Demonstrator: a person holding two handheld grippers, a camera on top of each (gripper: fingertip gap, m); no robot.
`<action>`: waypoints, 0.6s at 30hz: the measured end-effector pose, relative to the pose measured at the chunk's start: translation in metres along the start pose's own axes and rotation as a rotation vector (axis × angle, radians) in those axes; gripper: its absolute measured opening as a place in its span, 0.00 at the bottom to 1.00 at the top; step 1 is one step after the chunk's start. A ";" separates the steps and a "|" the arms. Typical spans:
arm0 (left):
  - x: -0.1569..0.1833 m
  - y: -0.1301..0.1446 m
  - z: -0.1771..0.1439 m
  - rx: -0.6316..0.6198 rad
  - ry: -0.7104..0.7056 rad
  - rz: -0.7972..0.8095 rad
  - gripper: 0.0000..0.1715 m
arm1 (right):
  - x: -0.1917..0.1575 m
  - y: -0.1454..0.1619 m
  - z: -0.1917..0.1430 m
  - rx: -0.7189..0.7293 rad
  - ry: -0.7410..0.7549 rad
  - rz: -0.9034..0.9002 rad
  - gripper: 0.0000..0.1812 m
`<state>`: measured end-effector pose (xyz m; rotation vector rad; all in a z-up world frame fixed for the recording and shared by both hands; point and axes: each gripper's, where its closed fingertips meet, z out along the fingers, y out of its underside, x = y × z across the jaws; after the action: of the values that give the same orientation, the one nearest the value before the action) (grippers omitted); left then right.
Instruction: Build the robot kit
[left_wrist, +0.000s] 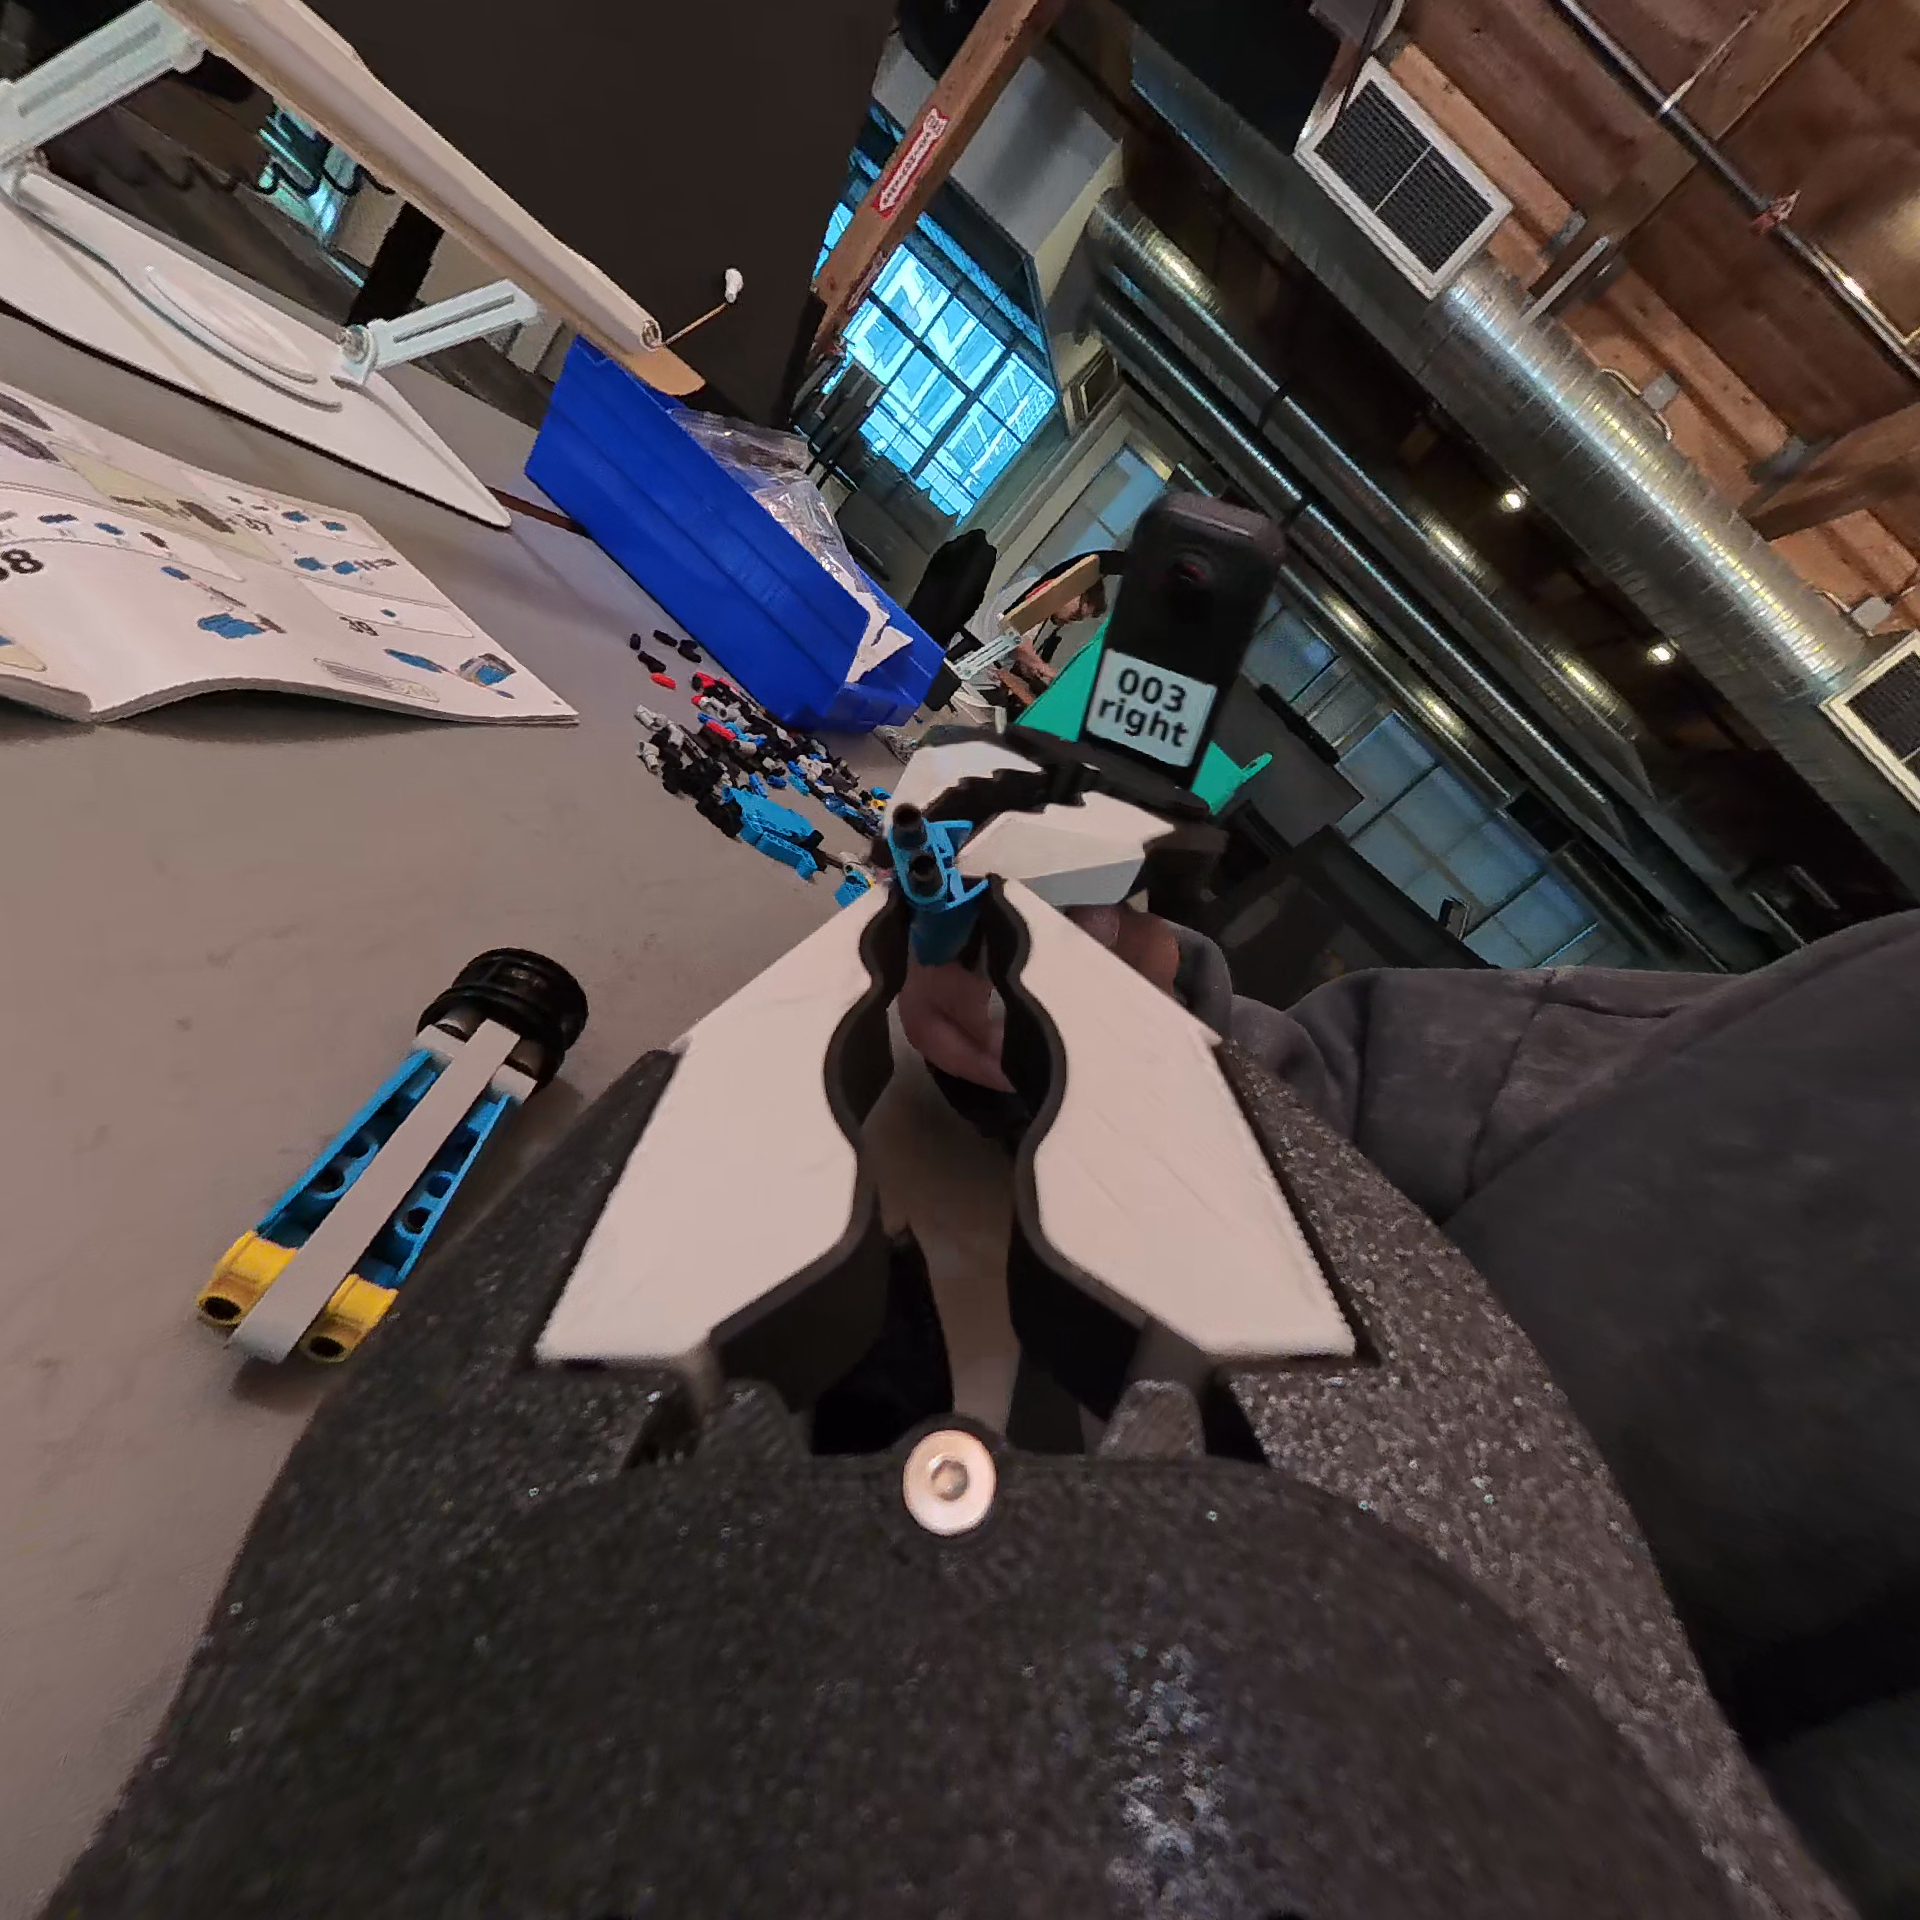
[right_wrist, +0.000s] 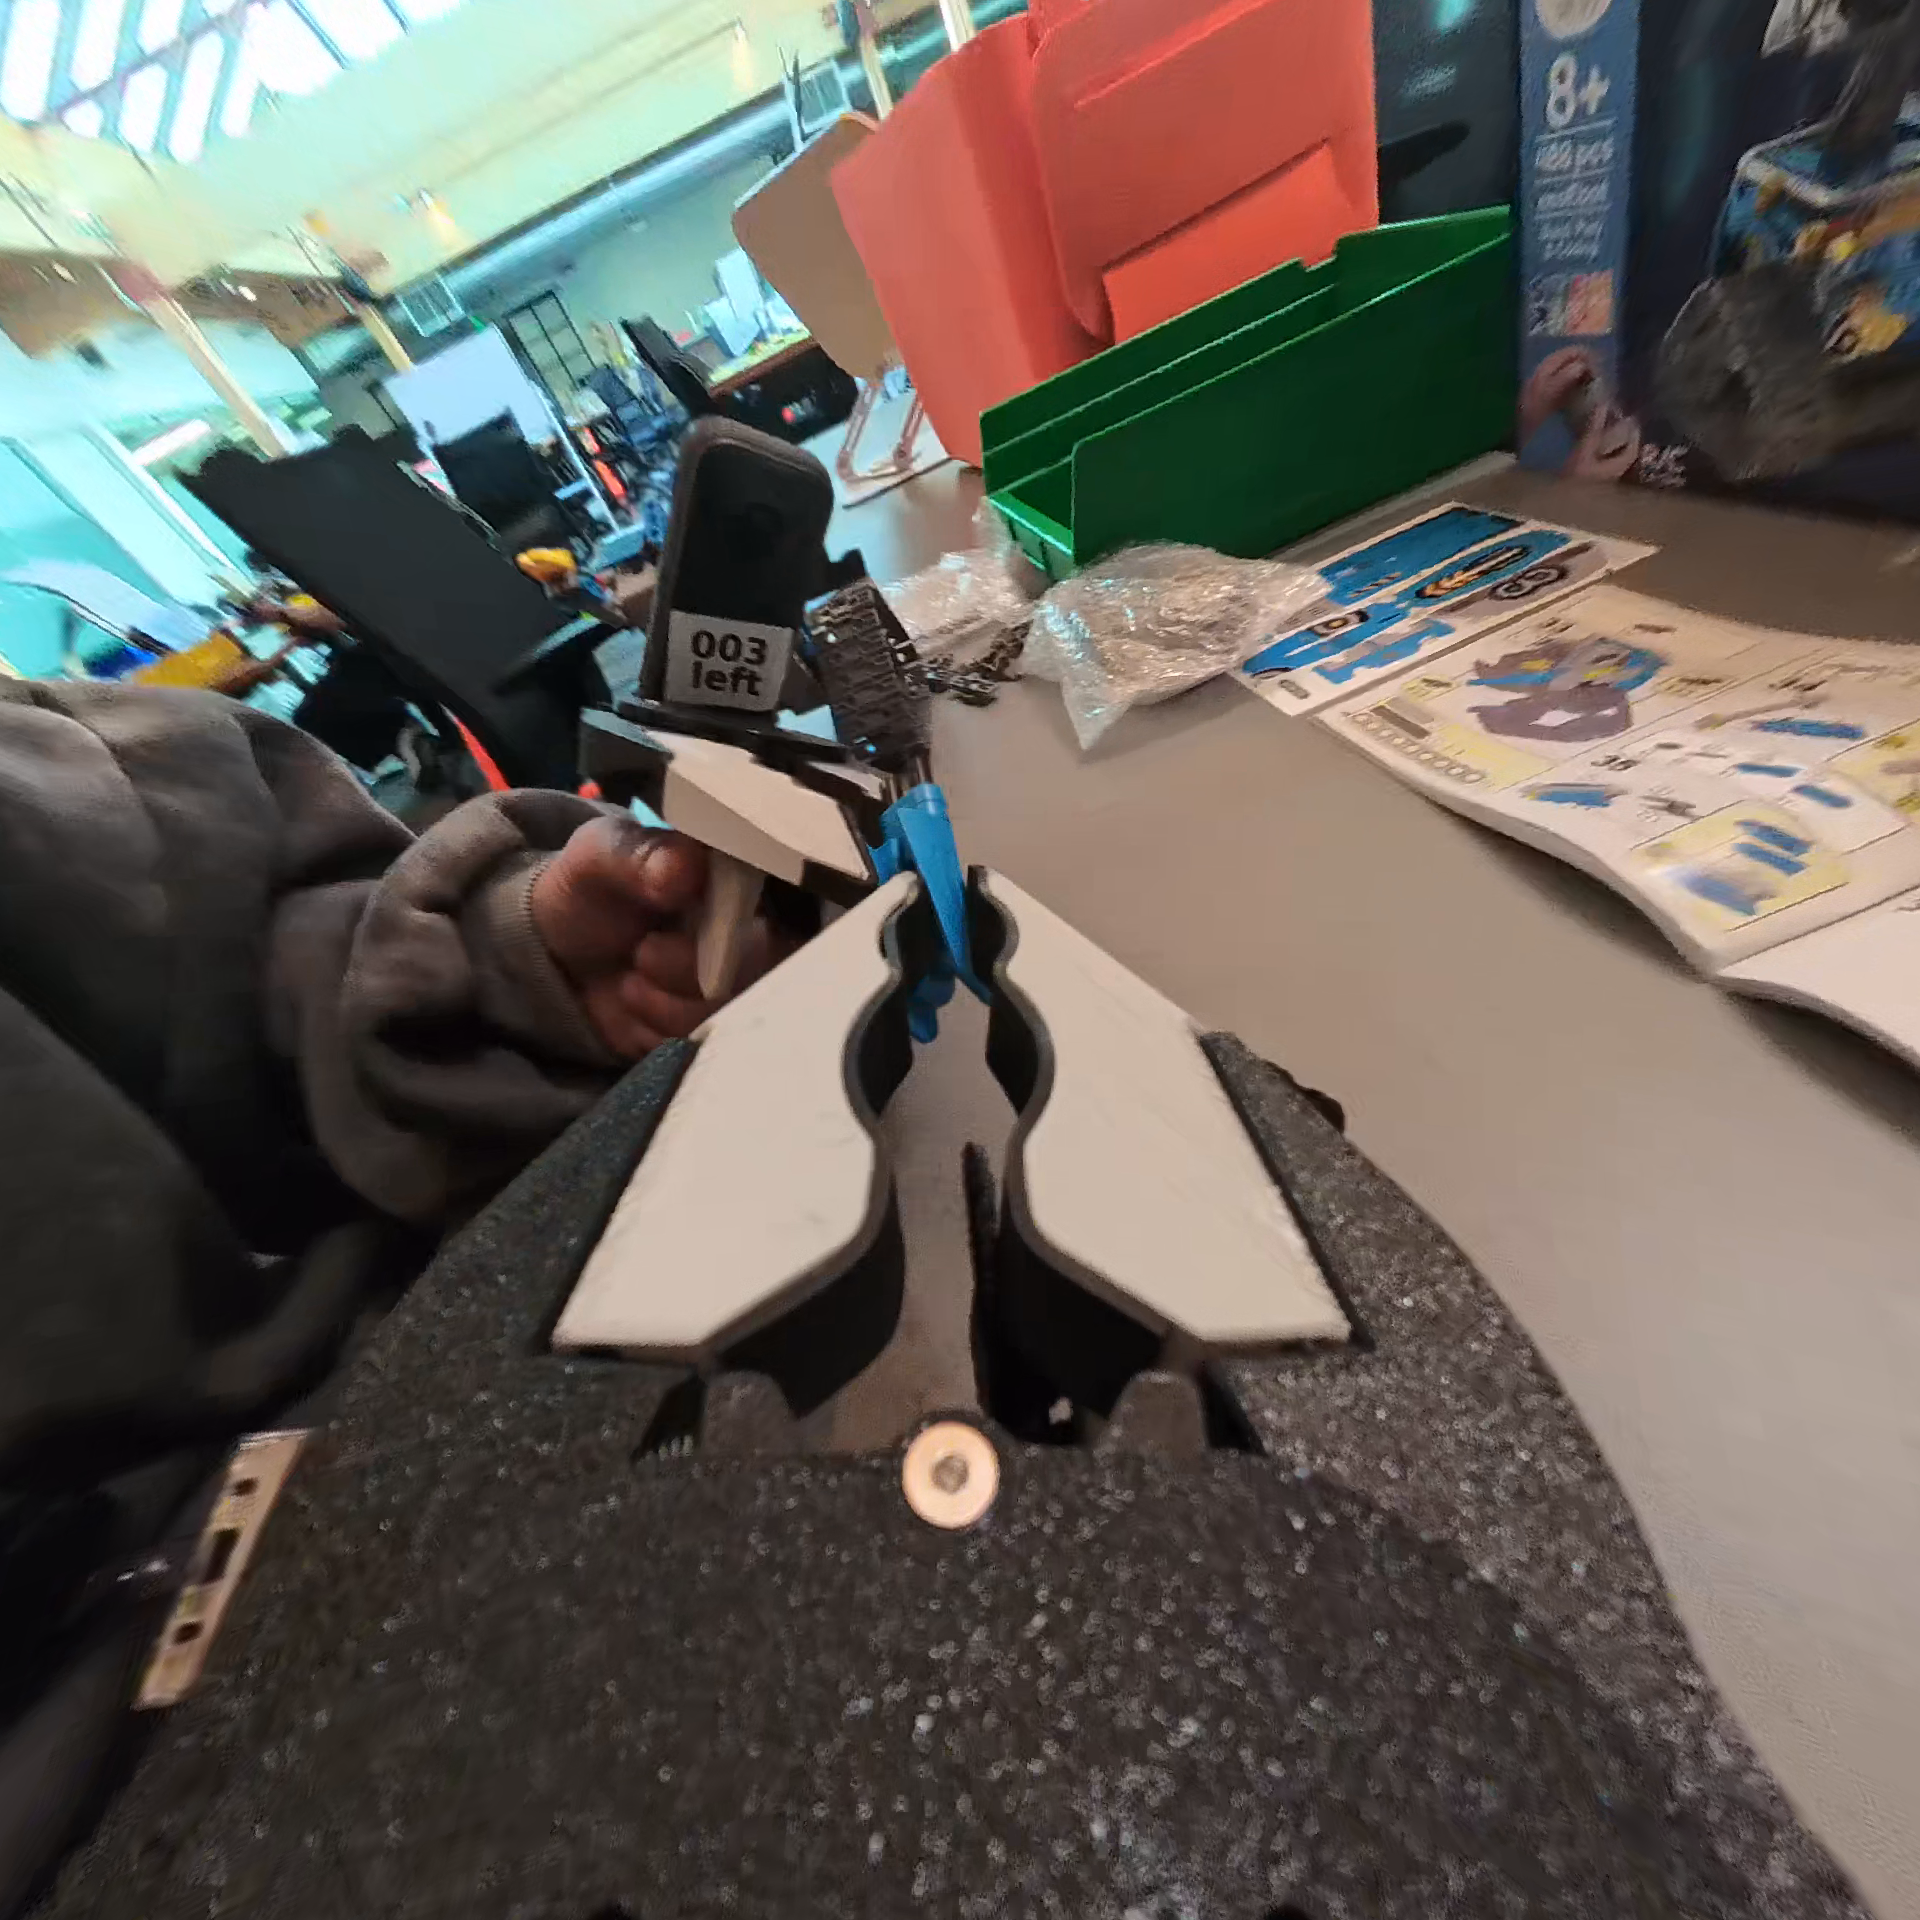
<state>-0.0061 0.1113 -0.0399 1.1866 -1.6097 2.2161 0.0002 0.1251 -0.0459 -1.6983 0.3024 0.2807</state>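
Left wrist view: mounted behind the left claw (left_wrist: 940, 914), looking forward along its two fingers, rolled so the counter (left_wrist: 312, 935) slopes up to the left of the claw and the ceiling shows to its upper right.
Right wrist view: mounted behind the right claw (right_wrist: 940, 914), facing along its fingers, close above the counter (right_wrist: 1351, 987), which runs off to the claw's right.
Nearness: both very close; each claw body fills the lower half.
Shared ground: the two views face one another; each shows the opposite claw just past its own tips, the blue piece (left_wrist: 935, 883) between them, and the open booklet (right_wrist: 1662, 779).
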 end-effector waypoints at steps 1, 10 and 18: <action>0.001 0.000 0.000 0.001 0.014 -0.013 0.08 | -0.001 0.000 0.000 0.003 -0.011 0.016 0.03; 0.008 0.000 0.000 -0.010 0.084 -0.047 0.08 | -0.009 -0.004 -0.009 -0.011 0.025 -0.249 0.05; 0.012 0.000 -0.001 0.000 0.117 -0.067 0.08 | -0.012 0.001 -0.009 -0.050 0.097 -0.458 0.17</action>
<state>-0.0144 0.1091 -0.0319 1.0725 -1.5031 2.1995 -0.0114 0.1166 -0.0415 -1.7799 -0.0283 -0.1338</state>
